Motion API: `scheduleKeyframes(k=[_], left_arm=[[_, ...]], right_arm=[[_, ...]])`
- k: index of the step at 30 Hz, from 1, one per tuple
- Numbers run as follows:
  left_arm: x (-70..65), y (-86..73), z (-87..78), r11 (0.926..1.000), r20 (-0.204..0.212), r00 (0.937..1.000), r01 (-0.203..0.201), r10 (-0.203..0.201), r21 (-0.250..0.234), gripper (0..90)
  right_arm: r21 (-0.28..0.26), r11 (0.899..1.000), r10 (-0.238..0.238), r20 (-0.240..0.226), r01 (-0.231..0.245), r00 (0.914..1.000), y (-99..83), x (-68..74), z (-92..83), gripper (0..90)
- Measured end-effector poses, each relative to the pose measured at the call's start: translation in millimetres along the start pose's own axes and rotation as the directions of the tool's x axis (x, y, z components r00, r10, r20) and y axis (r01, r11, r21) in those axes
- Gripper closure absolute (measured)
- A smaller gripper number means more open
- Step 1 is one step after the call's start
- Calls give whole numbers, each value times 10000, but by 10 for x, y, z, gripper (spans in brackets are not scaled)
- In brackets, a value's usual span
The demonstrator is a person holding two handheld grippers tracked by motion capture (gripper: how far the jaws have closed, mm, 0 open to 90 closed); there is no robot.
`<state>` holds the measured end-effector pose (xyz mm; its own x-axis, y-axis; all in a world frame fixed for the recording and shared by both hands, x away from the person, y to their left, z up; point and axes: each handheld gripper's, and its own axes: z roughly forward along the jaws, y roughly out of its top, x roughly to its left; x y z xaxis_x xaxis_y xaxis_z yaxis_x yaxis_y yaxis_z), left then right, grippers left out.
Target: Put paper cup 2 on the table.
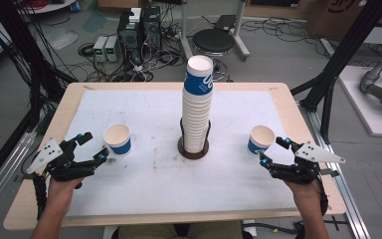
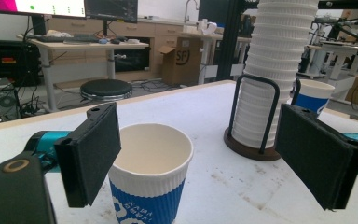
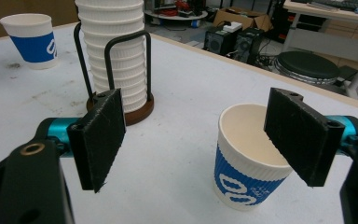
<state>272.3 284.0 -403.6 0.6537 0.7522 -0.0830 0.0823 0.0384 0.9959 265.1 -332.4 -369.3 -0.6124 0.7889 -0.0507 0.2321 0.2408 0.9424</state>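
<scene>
On the table [image 1: 40, 199], the left gripper [image 1: 95, 147] rests at about 8 o'clock from the stack of cups [image 1: 197, 104], and its jaws stand apart. The left cup [image 1: 117, 139] stands upright just beside this gripper, at about 2 o'clock from it. In the left gripper view the left cup [image 2: 149, 177] is between the two jaws, close to the left pad [image 2: 91, 154]; I cannot tell if the pad touches the rim. The bottom of this cup is cut off by the picture's edge, and the print on its blue band is hard to read.

The stack of cups stands in a dark holder [image 1: 193, 151] in the middle of the table. In both gripper views the top of the stack is cut off.

The right cup [image 1: 261, 140] stands upright at about 4 o'clock from the holder. The right gripper [image 1: 274, 151] is just beside it, also with jaws apart. In the right gripper view the far pad [image 3: 300, 135] hides a part of the right cup [image 3: 247, 163], so contact there is not clear.
</scene>
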Motion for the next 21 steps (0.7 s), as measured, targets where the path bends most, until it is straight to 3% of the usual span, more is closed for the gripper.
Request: scheduleKeyframes(k=[21], left_arm=[[-7,-14,20,10000,-24,10000,-21,22,37,147]], right_arm=[[45,10000,32,-41,-32,10000,-8,-14,13,211]])
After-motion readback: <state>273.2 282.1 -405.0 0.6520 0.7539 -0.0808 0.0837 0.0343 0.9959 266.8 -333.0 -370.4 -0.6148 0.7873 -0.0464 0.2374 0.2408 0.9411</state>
